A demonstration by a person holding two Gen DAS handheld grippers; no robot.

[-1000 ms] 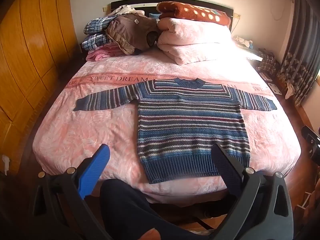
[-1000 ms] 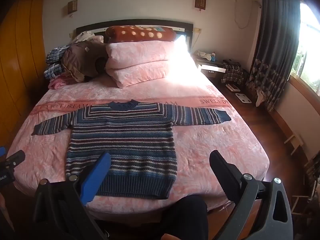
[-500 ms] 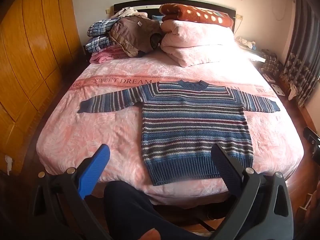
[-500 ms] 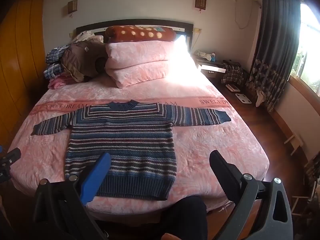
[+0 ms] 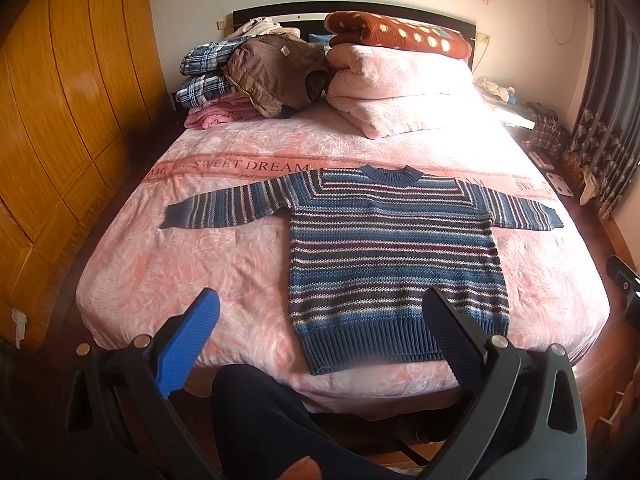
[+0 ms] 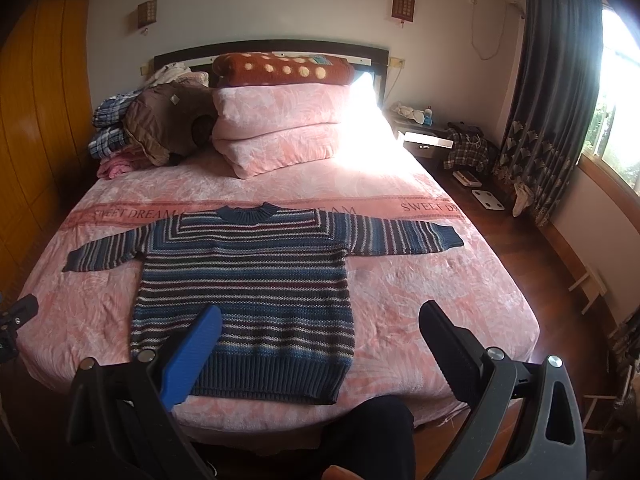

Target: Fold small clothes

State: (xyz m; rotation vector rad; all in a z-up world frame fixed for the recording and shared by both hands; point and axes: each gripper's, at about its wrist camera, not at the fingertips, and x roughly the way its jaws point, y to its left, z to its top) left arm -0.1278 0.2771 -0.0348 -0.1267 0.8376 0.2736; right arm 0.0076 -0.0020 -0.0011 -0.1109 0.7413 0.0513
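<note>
Blue striped knitted sweater (image 5: pixel 394 248) lies flat, sleeves spread, on pink-quilted bed (image 5: pixel 180 256); left hand-held gripper (image 5: pixel 320 320) spread wide, empty; right hand-held gripper (image 6: pixel 318 330) likewise spread, above bed's foot.

Blue/white/maroon striped sweater (image 5: pixel 394 248) on pink floral bedspread (image 5: pixel 192 264).

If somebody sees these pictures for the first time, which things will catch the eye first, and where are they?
First comes the striped sweater, spread flat with both sleeves out on the near half of the pink bed. Next is the red dotted blanket on top of the folded pink quilt at the headboard. The left gripper and right gripper are both open above the bed's foot, touching nothing.
</note>
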